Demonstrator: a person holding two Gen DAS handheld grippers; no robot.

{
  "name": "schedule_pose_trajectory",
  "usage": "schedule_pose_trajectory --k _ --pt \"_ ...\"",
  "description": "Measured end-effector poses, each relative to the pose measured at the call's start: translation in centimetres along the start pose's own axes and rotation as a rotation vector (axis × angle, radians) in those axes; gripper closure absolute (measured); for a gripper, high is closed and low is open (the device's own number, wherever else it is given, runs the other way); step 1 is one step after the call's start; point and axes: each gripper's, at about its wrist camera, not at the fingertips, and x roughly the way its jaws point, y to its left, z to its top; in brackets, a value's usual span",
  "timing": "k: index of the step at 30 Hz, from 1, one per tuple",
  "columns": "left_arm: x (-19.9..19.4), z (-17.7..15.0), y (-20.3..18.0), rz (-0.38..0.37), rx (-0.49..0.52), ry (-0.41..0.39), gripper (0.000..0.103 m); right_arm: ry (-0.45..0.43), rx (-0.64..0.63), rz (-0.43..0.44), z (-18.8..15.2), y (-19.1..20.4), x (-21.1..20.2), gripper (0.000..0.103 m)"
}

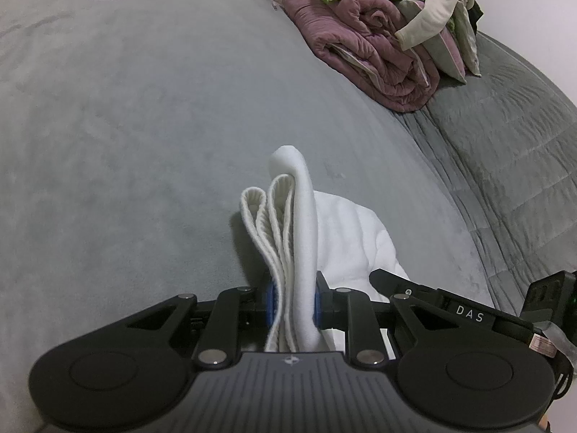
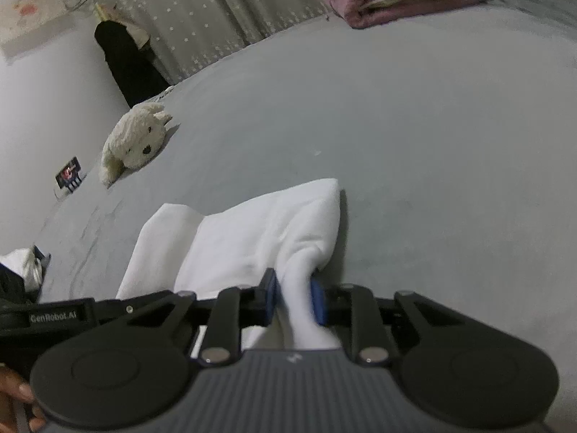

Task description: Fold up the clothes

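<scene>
Pinching a bunched stack of white cloth [image 1: 294, 238] between its blue pads [image 1: 271, 303], the left gripper [image 1: 293, 305] holds several folded layers upright, their ribbed looped edges standing above the fingers. More of the same cloth spreads behind and to the right of that gripper, lying on the grey bed [image 1: 144, 126].

From the right wrist view, the right gripper [image 2: 294, 299] is pressed together on a gathered corner of the cloth [image 2: 252, 238], which fans out from the pads into a flat, partly folded panel resting on the bed [image 2: 432, 144]. The other gripper's black body shows at the lower left edge there, and part of a hand [image 2: 14, 397] is visible in the bottom left corner.

A pile of clothes [image 1: 382, 36], purple quilted fabric with green patterned and cream pieces on top, sits at the far side of the bed, well apart from the cloth. A cream plush toy [image 2: 135, 137] lies near the bed's edge on the left, beside a pale wall and a starred curtain [image 2: 202, 18].
</scene>
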Motion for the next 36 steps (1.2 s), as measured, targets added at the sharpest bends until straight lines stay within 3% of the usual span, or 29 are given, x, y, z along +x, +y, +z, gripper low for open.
schedule_pose_trajectory --k 21,36 --pt "-0.2 -0.7 -2.7 0.137 0.099 -0.039 0.084 -0.071 -0.155 -0.072 0.0 2.4 -1.7 0.086" --pt "-1.3 -0.6 -4.5 0.183 0.158 -0.078 0.084 -0.080 -0.210 -0.082 -0.2 3.0 -2.1 0.086"
